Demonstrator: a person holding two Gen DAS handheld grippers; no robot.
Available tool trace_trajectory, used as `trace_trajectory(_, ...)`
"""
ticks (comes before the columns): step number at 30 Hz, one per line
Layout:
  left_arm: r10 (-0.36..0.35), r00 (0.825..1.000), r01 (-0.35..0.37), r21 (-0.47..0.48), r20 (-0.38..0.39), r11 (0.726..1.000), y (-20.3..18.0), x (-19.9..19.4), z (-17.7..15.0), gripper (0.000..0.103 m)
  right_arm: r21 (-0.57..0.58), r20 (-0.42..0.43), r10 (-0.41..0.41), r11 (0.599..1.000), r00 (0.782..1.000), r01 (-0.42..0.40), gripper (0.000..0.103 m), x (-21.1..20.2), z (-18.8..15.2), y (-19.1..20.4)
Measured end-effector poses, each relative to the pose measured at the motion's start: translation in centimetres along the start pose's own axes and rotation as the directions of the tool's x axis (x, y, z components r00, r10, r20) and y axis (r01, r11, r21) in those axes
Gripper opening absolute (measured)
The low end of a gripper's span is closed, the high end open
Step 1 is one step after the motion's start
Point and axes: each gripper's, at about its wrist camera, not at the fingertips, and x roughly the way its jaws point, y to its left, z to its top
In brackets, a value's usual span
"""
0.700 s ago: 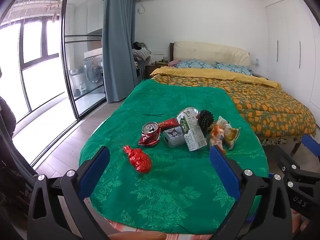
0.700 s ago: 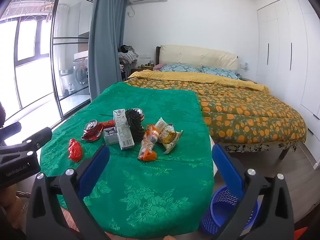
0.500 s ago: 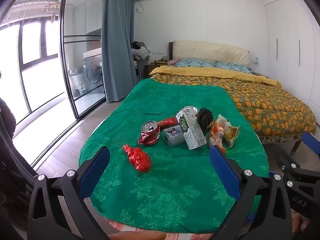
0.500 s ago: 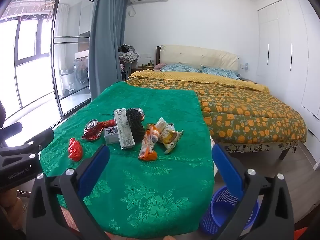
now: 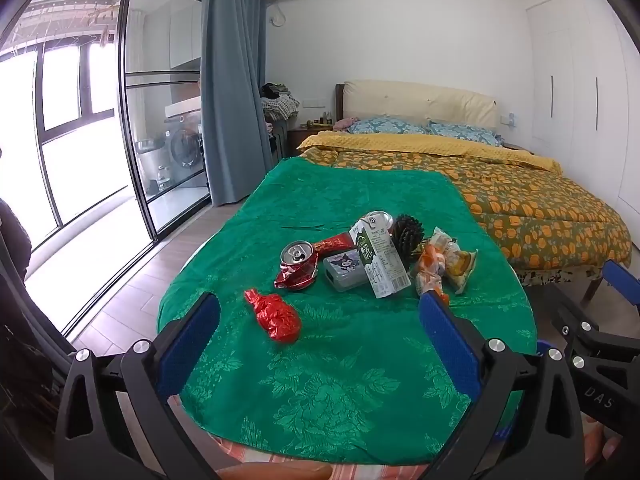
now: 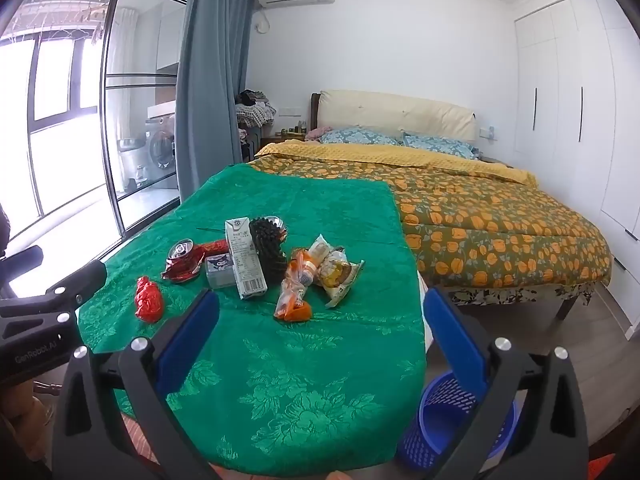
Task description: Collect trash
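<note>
Trash lies in a cluster on the green tablecloth (image 5: pixel 340 368): a crumpled red foil wrapper (image 5: pixel 276 315), a crushed red can (image 5: pixel 298 266), a small grey box (image 5: pixel 345 270), a milk carton (image 5: pixel 379 258), a black pine cone (image 5: pixel 407 236) and clear snack wrappers (image 5: pixel 444 264). My left gripper (image 5: pixel 320 336) is open and empty, above the table's near edge, short of the foil wrapper. My right gripper (image 6: pixel 320 336) is open and empty, near the front right; the wrappers (image 6: pixel 316 274) and carton (image 6: pixel 245 264) lie ahead of it.
A blue mesh waste basket (image 6: pixel 448 420) stands on the floor at the table's right front corner. A bed with an orange patterned quilt (image 6: pixel 480 232) lies behind the table. Glass sliding doors (image 5: pixel 100 152) and a grey curtain are on the left.
Both grippers have drifted very slightly; the trash on the table has not moved.
</note>
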Motion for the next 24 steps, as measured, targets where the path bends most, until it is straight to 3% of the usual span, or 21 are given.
trace_trajectory(24,-0.007,1.0,0.007,0.006,-0.005,1.0,-0.58,-0.33,-0.44,0.099,0.002,0.0,-0.01,1.0,1.0,0.01,0.099,-0.1,0.04,-0.25)
